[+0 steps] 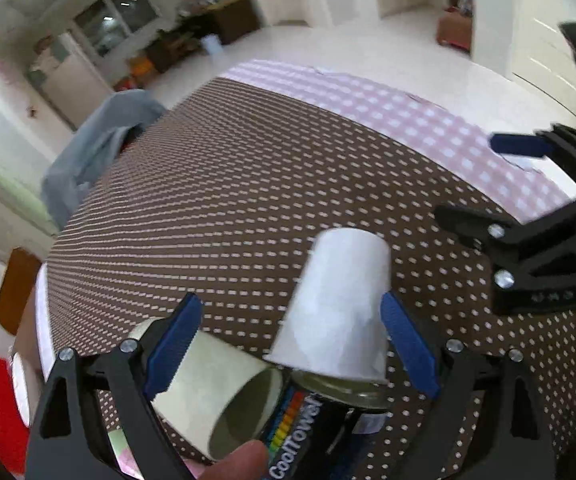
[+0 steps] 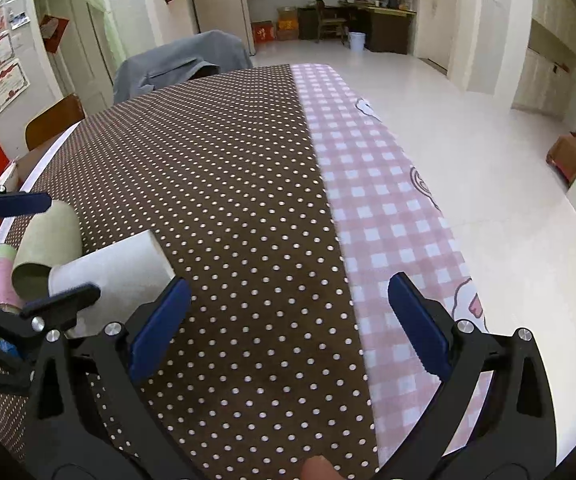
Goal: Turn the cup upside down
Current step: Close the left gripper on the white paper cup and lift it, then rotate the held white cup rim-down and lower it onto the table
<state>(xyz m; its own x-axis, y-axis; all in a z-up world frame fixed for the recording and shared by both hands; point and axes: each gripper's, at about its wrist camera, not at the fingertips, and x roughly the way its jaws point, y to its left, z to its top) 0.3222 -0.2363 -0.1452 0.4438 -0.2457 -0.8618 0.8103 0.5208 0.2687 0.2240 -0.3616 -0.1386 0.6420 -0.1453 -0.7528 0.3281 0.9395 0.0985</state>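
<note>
A white paper cup (image 1: 339,304) stands mouth-down and tilted on top of a dark can (image 1: 307,412) labelled CoolTower. My left gripper (image 1: 291,344) is open, its blue right pad (image 1: 407,348) close beside the cup's side, its left pad (image 1: 172,344) over a pale cardboard tube (image 1: 224,396) lying on its side. In the right wrist view the cup (image 2: 116,268) is at the left, next to the tube (image 2: 44,244). My right gripper (image 2: 284,328) is open and empty over the dotted cloth, to the right of the cup.
The table (image 2: 228,184) has a brown dotted cloth and a pink checked strip (image 2: 379,216) along its right side. A chair with grey cloth (image 2: 180,64) stands at the far edge. The right gripper's body (image 1: 535,256) shows in the left view.
</note>
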